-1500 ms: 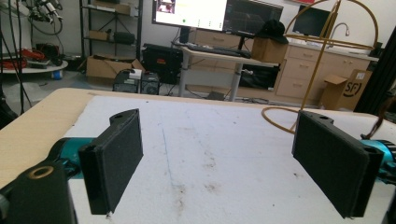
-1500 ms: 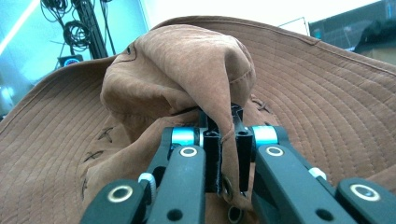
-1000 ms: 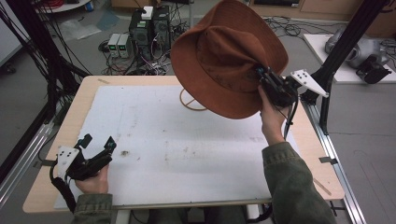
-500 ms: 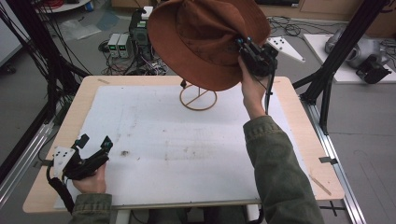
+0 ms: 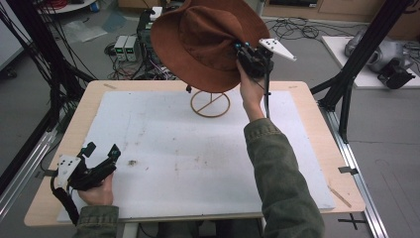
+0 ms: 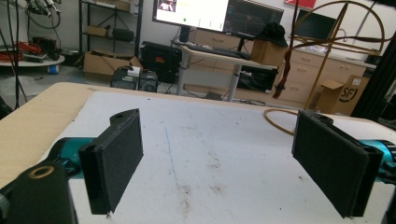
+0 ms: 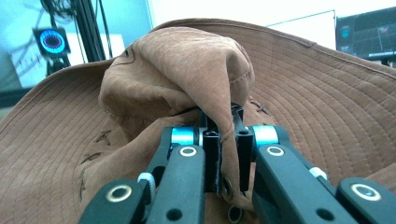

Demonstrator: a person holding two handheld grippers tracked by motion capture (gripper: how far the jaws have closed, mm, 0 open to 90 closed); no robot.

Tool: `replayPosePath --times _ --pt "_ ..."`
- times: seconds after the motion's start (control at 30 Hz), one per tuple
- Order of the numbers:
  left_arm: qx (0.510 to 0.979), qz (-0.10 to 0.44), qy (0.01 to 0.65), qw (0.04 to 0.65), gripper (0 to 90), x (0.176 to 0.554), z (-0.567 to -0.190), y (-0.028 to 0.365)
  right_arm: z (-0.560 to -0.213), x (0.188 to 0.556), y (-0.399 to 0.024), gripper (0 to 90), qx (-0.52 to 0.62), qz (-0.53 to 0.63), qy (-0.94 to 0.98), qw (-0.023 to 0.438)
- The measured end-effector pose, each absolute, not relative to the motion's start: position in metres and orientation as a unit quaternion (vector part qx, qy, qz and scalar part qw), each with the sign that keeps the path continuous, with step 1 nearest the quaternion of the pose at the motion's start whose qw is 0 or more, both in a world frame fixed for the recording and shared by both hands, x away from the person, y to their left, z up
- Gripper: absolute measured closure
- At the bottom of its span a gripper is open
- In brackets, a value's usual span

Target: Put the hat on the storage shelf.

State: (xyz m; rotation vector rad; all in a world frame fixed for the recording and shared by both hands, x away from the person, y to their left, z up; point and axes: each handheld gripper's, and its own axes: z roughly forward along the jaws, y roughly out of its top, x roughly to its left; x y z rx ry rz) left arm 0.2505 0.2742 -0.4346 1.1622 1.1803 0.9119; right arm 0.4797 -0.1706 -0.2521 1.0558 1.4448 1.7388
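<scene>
A brown wide-brimmed hat (image 5: pixel 208 42) hangs tilted in the air above the far side of the table. My right gripper (image 5: pixel 243 52) is shut on a fold of the hat's crown (image 7: pixel 196 74), the cloth pinched between the two jaws. Under the hat stands a thin brass wire hat stand (image 5: pixel 210 103), its ring base on the white mat; its curved top wires (image 6: pixel 327 42) rise at the right of the left gripper view. My left gripper (image 5: pixel 101 153) rests near the table's front left corner, open, with nothing between its pads (image 6: pixel 116 154).
A white mat (image 5: pixel 198 158) covers most of the wooden table (image 5: pixel 317 109). Black frame posts (image 5: pixel 364 54) rise at the table's sides. Cables and electronic boxes (image 5: pixel 126 47) lie on the floor beyond the far edge.
My right gripper has carried the hat leftward and a little up, from the right of the stand to above it. The left gripper has stayed put.
</scene>
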Motion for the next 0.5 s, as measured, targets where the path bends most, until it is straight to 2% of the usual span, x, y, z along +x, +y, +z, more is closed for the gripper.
replayPosePath --times 0.3,0.5 --pt "0.499 0.391 0.505 0.585 16.6 0.250 -0.435 0.275 -0.283 0.491 -0.156 86.8 0.434 0.633 0.564 0.306" --pt "0.499 0.387 0.507 0.587 16.6 0.251 -0.435 0.275 -0.286 0.493 -0.155 85.4 0.448 0.629 0.558 0.303"
